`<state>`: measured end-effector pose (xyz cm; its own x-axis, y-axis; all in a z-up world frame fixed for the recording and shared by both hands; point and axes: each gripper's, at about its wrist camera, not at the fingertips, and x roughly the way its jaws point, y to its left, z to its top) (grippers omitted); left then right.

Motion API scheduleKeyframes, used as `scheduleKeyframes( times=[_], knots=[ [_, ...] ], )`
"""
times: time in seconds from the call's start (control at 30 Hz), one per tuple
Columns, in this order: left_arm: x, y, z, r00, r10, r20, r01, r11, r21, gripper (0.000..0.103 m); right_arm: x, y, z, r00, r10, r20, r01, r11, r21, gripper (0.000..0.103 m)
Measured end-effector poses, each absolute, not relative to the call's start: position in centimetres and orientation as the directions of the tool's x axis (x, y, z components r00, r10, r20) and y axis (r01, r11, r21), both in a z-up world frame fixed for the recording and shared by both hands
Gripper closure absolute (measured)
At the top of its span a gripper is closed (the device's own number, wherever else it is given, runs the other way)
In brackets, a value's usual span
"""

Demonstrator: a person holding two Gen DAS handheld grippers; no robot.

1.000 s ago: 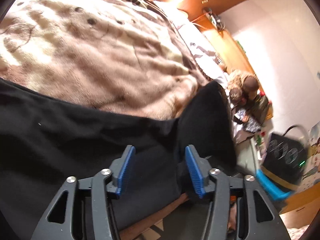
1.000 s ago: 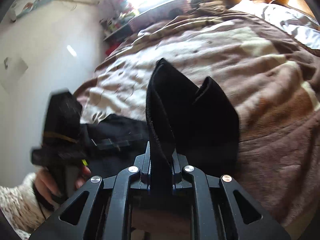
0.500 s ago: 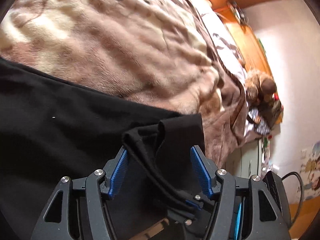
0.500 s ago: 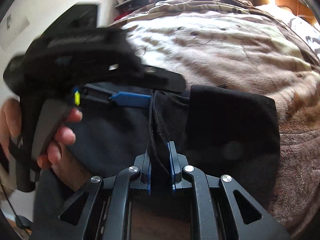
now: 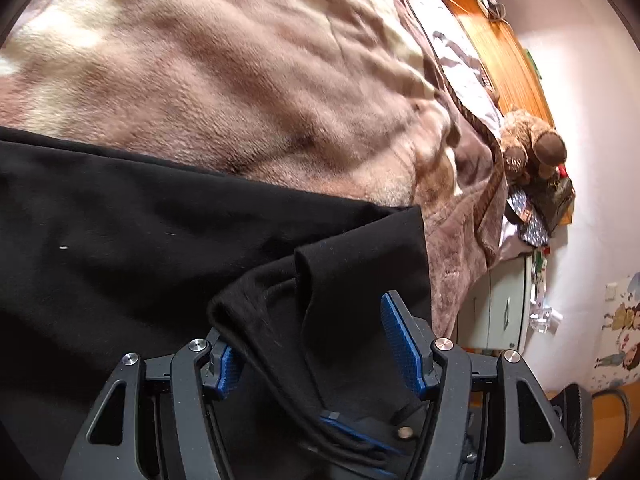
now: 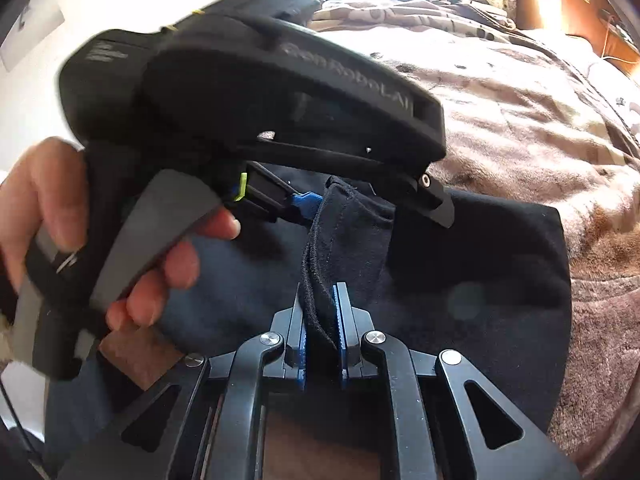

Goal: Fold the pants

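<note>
The black pants (image 5: 168, 240) lie spread on the bed over a brown blanket (image 5: 248, 80), with one end lifted into a bunched fold near the bed's edge. The right claw (image 6: 322, 332) is clamped on that raised fold, its blue pads pressed tight against a thick seam of cloth. The left claw (image 5: 316, 344) stands wide apart with the same fold sitting between its pads, touching neither firmly; in the right wrist view it reaches in from above, held by the left hand (image 6: 120, 248), and the blur there makes its exact depth on the cloth hard to judge.

The step in hand looks like a handover or a second grip on the folded end. To do it well, the left claw should slide far enough that all layers sit between its pads, then close before the right claw lets go. Catching only the top layer would let the lower one slip and skew the fold. The two claws sit very near each other, so the left should close beside the right's pads, not on them. Once both hold, the edge should be pulled taut and level, and laid down square with the cloth below.
</note>
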<state>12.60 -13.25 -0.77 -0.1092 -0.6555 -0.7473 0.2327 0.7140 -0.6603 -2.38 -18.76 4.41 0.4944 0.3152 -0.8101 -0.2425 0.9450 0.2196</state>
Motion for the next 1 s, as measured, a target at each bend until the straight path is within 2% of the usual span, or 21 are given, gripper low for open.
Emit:
scheduleKeyframes(
  times=[0.03, 0.1, 0.17, 0.23, 0.3, 0.57, 0.63, 0.87, 0.93, 1.0],
  knots=[
    [12.5, -13.3, -1.1, -0.117, -0.659, -0.743, 0.223, 0.711, -0.666, 0.029, -2.7, -19.5, 4.5, 0.489, 0.321, -0.811, -0.227, 0.945, 0.237, 0.087],
    [12.6, -13.3, -1.5, -0.115, -0.672, -0.731, 0.204, 0.705, -0.680, 0.029, -3.4, -21.0, 4.6, 0.483, 0.357, -0.800, -0.200, 0.934, 0.296, 0.077],
    [12.6, -13.1, -1.9, -0.115, -0.684, -0.720, 0.181, 0.699, -0.692, 0.029, -4.6, -23.0, 5.0, 0.491, 0.408, -0.770, -0.171, 0.912, 0.374, 0.073],
    [12.4, -13.0, -2.0, -0.125, -0.690, -0.713, 0.175, 0.692, -0.700, 0.029, -5.8, -24.0, 5.6, 0.519, 0.390, -0.761, -0.150, 0.918, 0.368, 0.065],
    [12.2, -13.1, -2.0, -0.132, -0.692, -0.710, 0.180, 0.687, -0.704, 0.029, -7.0, -24.7, 6.2, 0.548, 0.332, -0.768, -0.135, 0.941, 0.310, 0.046],
    [11.6, -13.7, -2.4, -0.167, -0.686, -0.708, 0.177, 0.686, -0.706, 0.029, -8.4, -23.4, 5.2, 0.541, 0.292, -0.788, -0.181, 0.956, 0.231, 0.045],
    [11.4, -14.2, -2.5, -0.181, -0.674, -0.716, 0.185, 0.692, -0.698, 0.029, -8.4, -21.8, 4.5, 0.550, 0.236, -0.801, -0.226, 0.965, 0.129, 0.045],
    [11.9, -14.8, -2.9, -0.194, -0.668, -0.719, 0.180, 0.696, -0.695, 0.029, -7.8, -18.8, 2.8, 0.562, 0.117, -0.819, -0.293, 0.954, -0.065, 0.045],
    [12.1, -15.1, -2.9, -0.193, -0.663, -0.723, 0.191, 0.697, -0.691, 0.029, -8.3, -18.7, 2.6, 0.542, 0.151, -0.827, -0.308, 0.951, -0.029, 0.045],
    [12.1, -15.4, -2.9, -0.192, -0.652, -0.734, 0.212, 0.702, -0.679, 0.034, -8.7, -18.9, 2.3, 0.532, 0.174, -0.829, -0.301, 0.954, 0.007, 0.045]
  ],
)
